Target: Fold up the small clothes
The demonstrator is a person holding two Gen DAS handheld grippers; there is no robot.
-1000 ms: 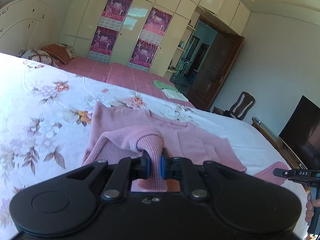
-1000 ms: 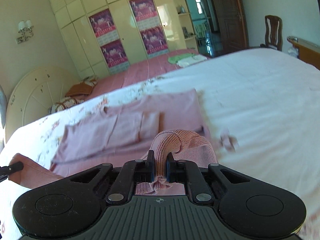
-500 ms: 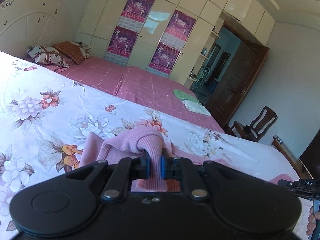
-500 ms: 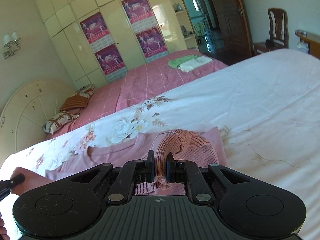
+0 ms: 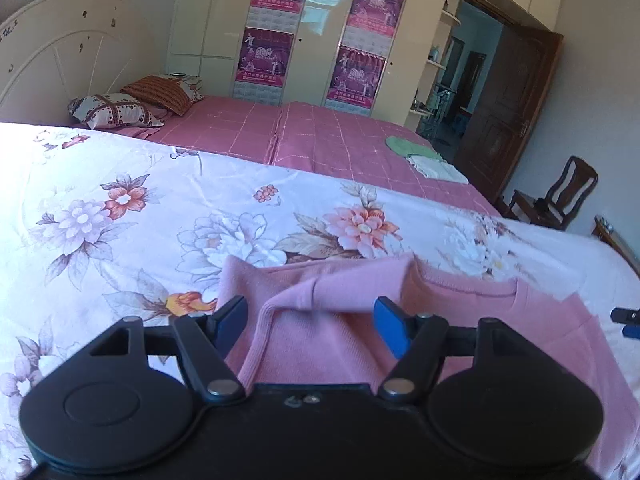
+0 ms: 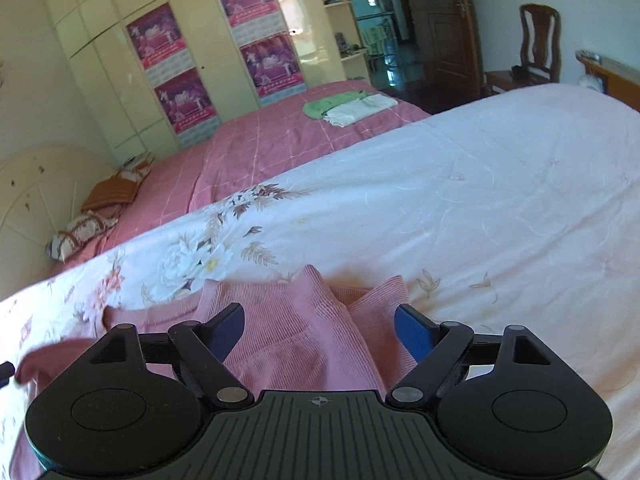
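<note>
A small pink knit sweater (image 5: 320, 344) lies folded over on the floral bedspread (image 5: 120, 220). In the left wrist view my left gripper (image 5: 312, 316) has its jaws opening, and a raised fold of the sweater sits loose between the blue pads (image 5: 390, 320), untouched. In the right wrist view my right gripper (image 6: 320, 322) is opening too, with the ribbed sweater edge (image 6: 304, 320) lying slack between its pads. The right gripper's tip (image 5: 624, 318) peeks in at the left view's right edge.
Beyond the floral bedspread (image 6: 440, 200) lies a pink checked bed (image 5: 320, 140) with pillows (image 5: 116, 110) and folded green and white cloths (image 6: 348, 108). Wardrobe doors with posters stand behind. A wooden chair (image 5: 560, 196) and a brown door are at the right.
Both grippers carried the sweater's near edge forward over its far part, sank toward the bed and opened. The fabric dropped out of both grips.
</note>
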